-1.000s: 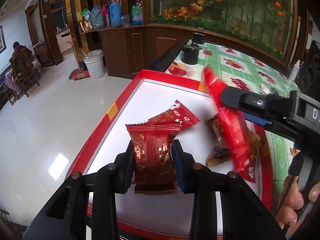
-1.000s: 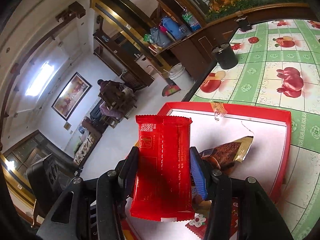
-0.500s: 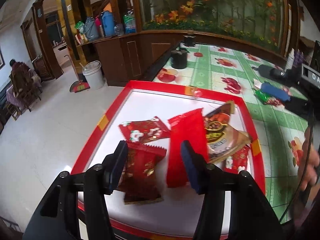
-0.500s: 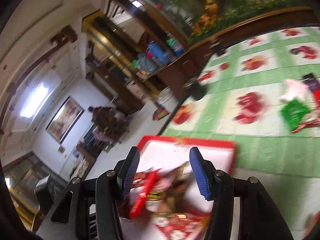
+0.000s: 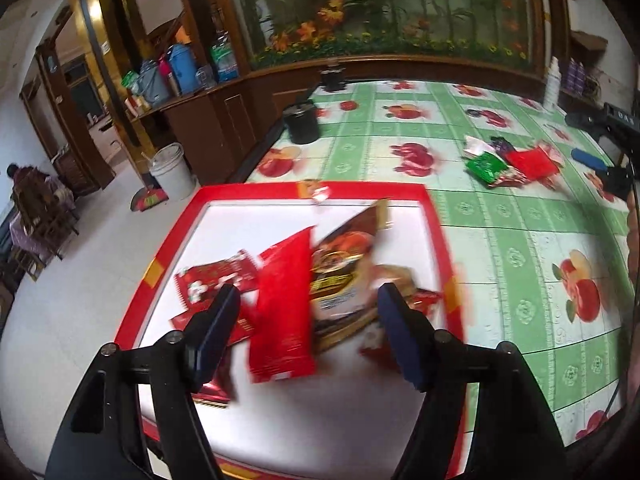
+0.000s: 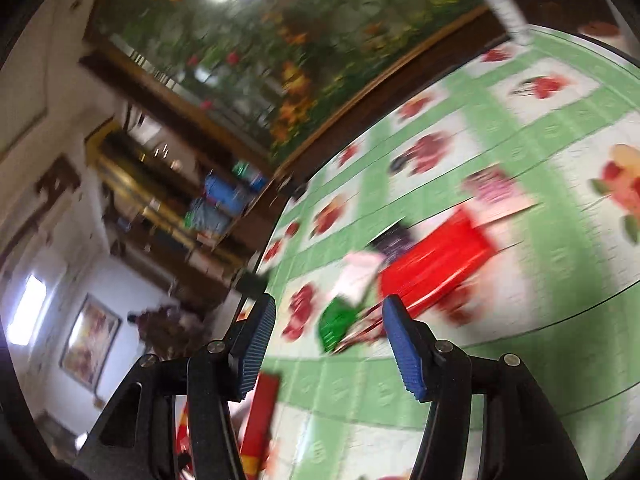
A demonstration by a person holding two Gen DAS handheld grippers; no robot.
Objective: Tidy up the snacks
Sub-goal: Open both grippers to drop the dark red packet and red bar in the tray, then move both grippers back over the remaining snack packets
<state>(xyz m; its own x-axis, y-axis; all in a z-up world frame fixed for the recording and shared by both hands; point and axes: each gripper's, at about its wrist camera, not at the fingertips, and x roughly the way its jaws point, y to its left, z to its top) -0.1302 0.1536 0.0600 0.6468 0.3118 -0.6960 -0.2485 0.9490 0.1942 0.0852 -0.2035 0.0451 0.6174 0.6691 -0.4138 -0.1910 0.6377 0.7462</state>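
Snack packets (image 5: 288, 300) in tray (image 5: 168, 256), beyond parted, empty jaws.

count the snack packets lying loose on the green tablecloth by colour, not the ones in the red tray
green packet: 1
bright red packet: 1
dark purple packet: 1
pale pink packet: 1
pink printed packet: 1
total: 5 that show clearly; a shiny red edge under the green one is too blurred to count
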